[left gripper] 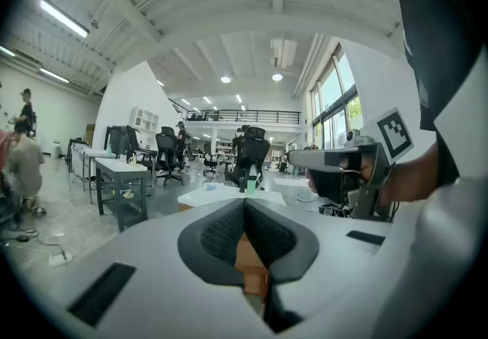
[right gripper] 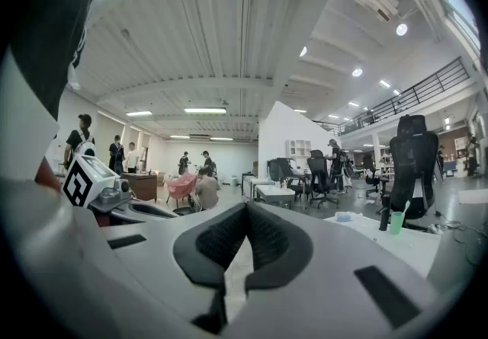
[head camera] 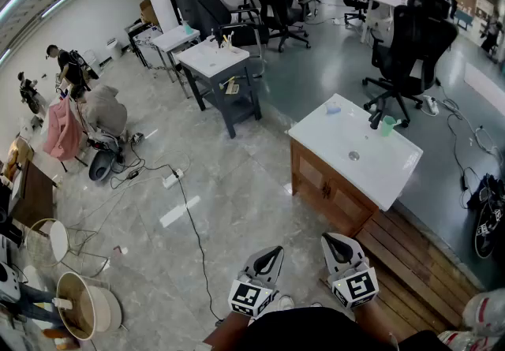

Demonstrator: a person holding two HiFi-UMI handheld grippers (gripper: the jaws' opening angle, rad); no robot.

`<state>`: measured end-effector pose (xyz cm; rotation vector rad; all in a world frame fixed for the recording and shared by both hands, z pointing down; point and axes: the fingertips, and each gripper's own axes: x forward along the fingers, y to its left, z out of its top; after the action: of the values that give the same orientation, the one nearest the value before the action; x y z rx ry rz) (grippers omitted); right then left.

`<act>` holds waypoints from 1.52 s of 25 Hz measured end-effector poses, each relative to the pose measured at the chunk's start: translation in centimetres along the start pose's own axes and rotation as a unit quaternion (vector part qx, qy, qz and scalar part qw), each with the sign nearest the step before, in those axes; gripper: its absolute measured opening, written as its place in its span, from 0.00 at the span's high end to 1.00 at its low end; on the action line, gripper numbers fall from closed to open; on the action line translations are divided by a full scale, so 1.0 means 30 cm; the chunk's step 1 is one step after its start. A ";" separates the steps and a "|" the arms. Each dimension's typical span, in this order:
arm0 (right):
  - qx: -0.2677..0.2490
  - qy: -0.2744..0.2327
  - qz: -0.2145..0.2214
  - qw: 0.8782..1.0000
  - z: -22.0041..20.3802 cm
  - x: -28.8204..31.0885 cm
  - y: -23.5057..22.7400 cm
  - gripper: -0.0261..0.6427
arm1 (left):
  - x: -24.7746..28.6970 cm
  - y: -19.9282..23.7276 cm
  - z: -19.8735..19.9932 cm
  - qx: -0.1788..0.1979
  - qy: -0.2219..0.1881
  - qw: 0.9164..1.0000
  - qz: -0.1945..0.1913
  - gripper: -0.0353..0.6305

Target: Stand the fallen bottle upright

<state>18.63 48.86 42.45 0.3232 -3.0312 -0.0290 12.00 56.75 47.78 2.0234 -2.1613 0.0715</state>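
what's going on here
A person holds the left gripper and right gripper out ahead, both shut and empty. They are short of the white sink counter, which carries a green cup and a small pale blue item. Nothing is touched yet.

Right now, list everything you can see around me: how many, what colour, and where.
sink cabinet: one, wooden with a white top, ahead to the right
cup: one, green, at the top's far edge
dark upright item: one, black, beside the cup, likely a tap
small item: one, pale blue, far corner of the top, too small to identify
office chairs: several, black, beyond the cabinet
tables: two, grey with white tops, far centre
power strip: one, white, on the floor to the left
left gripper: one, grey, jaws shut, empty
right gripper: one, grey, jaws shut, empty
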 end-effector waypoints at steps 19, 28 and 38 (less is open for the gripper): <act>-0.020 -0.028 -0.007 0.999 0.049 -0.013 -0.011 0.94 | -0.013 0.021 0.103 0.021 -0.038 0.998 0.034 0.92; -0.001 -0.053 -0.030 0.998 0.069 0.017 0.020 0.94 | -0.063 0.074 0.122 0.022 -0.048 0.998 0.031 0.92; -0.006 -0.038 -0.023 0.999 0.054 0.104 0.076 0.94 | -0.072 0.151 0.135 0.038 -0.046 0.998 0.022 0.92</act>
<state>14.97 50.44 41.19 0.3995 -3.0961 -0.0651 7.22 58.56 43.86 2.0569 -2.2928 0.0695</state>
